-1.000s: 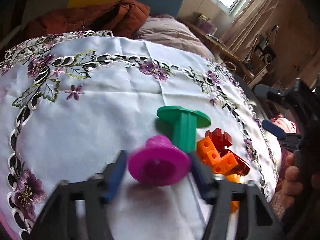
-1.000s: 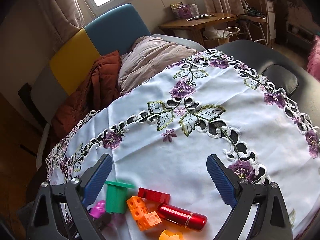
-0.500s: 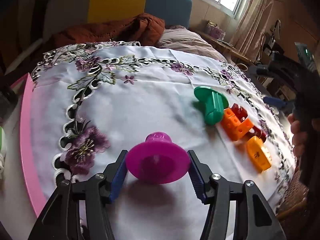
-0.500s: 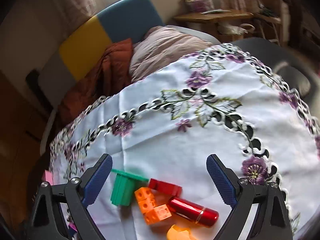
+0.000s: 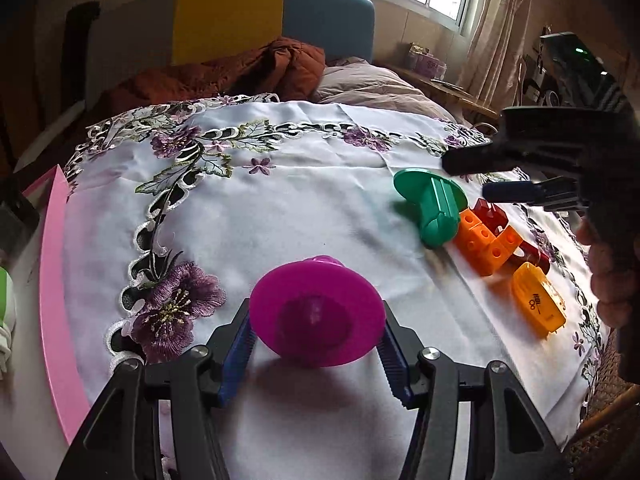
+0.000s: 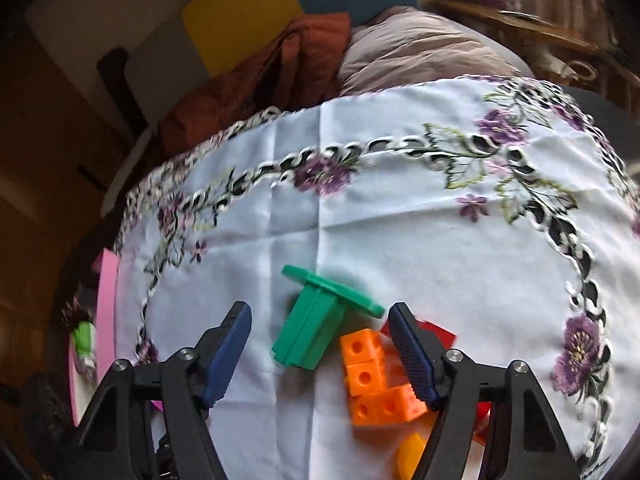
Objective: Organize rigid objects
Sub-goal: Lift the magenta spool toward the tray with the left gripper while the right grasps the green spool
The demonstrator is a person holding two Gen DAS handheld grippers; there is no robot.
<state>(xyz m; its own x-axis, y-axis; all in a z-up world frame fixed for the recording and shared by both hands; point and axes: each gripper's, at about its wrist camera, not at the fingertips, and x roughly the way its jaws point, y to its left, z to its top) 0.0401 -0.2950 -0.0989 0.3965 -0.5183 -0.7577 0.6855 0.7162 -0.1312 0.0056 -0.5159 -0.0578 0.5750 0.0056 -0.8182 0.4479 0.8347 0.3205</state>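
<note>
Bedroom; a yellow-and-blue headboard (image 5: 272,16) beyond a white embroidered tablecloth (image 5: 280,208). Left gripper (image 5: 316,344) pinches a magenta flanged peg (image 5: 316,316) by its disc, just above the cloth. Right gripper (image 6: 320,352) spread, its fingers either side of a green flanged peg (image 6: 316,328) lying tipped; orange cube blocks (image 6: 376,384) by its right finger.

L claw (image 5: 316,354): matte black plastic frame w/ triangular cutouts, two angled arms, round silver screws at the joints. Fingers (image 5: 236,354) carry dark blue ribbed pads, long & narrow. R claw (image 6: 320,354): same build, black frame, silver screw heads, blue ribbed pads (image 6: 412,354) w/ fine cross ridges. In the left wrist view the R claw body shows as a black housing; hand (image 5: 612,280) on it is bare skin, light-toned.
</note>
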